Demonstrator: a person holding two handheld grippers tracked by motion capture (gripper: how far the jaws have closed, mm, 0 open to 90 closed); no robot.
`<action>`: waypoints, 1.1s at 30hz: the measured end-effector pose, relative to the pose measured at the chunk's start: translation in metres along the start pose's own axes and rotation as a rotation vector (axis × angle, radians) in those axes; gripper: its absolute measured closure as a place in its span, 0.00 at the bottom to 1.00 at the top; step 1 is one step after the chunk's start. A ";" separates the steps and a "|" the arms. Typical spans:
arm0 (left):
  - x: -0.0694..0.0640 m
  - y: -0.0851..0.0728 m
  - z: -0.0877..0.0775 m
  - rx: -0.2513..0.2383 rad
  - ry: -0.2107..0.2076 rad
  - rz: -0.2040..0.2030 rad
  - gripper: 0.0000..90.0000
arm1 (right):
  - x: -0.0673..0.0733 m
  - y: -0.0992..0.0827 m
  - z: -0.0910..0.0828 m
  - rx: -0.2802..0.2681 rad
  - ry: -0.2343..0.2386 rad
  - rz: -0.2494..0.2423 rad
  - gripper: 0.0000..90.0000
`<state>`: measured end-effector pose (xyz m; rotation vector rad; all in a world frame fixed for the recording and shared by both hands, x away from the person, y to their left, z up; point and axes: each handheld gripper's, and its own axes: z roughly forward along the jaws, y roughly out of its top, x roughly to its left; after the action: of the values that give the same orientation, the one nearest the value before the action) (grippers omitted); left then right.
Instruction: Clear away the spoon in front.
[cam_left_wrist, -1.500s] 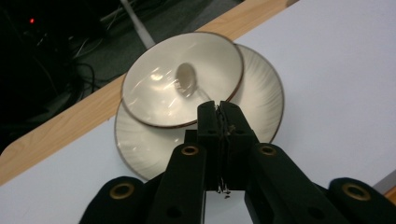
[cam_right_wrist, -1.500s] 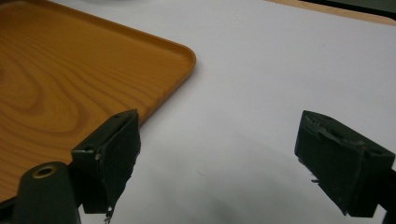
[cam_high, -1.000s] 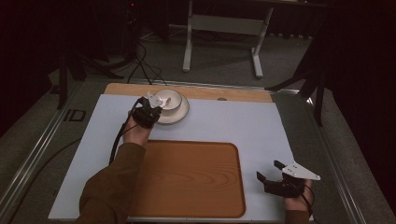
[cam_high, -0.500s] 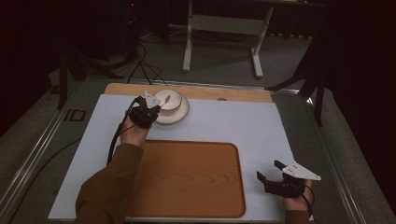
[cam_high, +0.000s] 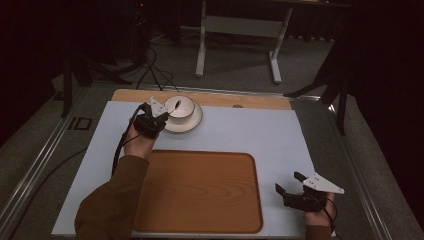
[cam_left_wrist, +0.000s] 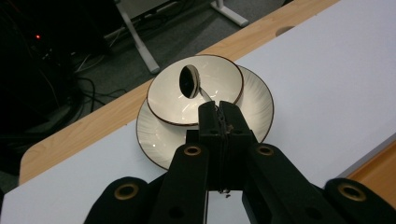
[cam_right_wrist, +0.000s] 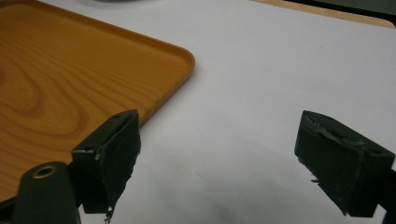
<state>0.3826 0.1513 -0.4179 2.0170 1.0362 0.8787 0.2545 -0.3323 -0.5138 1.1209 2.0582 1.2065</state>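
Spoon (cam_left_wrist: 190, 81) is the thing in hand: the left gripper (cam_left_wrist: 218, 108) has its jaws pressed tight together on the thin handle, and the dark oval head of the spoon stands up over the bowl (cam_left_wrist: 219, 77), tilted, clear of the bowl's floor as far as the left gripper view shows. The bowl sits on a plate (cam_left_wrist: 259, 105), both at the far edge of the white mat (cam_high: 240, 130), just beyond the wooden tray (cam_high: 200, 190).

Judging by this, the step is lifting the spoon out of the bowl, and it looks barely begun; the head is not yet past the rim. A likely destination is the tray, though that is a guess. The next move calls for a clean rise before any sideways travel, so the spoon does not catch the rim and drag the bowl off the plate. The grip is on a narrow handle, so the spoon could swivel between the pads if the hand tips quickly.

In the high view the left forearm reaches forward past the tray's left side, wrist bent so the gripper points towards the bowl. The right gripper (cam_high: 290, 189) rests to the right of the tray, near its front corner, jaws spread wide with nothing between them, aimed back towards the tray.
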 end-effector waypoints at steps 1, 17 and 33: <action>0.000 0.000 -0.002 -0.002 0.002 0.001 0.99 | 0.000 0.000 0.000 0.001 0.000 -0.001 0.16; 0.004 0.001 -0.027 -0.044 0.005 -0.003 0.99 | 0.000 0.000 0.000 -0.002 0.001 -0.001 0.16; 0.010 -0.009 -0.055 -0.076 -0.008 -0.025 0.99 | 0.001 0.000 0.000 -0.004 0.000 0.001 0.16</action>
<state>0.3393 0.1788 -0.3936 1.9390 1.0072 0.8834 0.2539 -0.3318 -0.5134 1.1204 2.0540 1.2103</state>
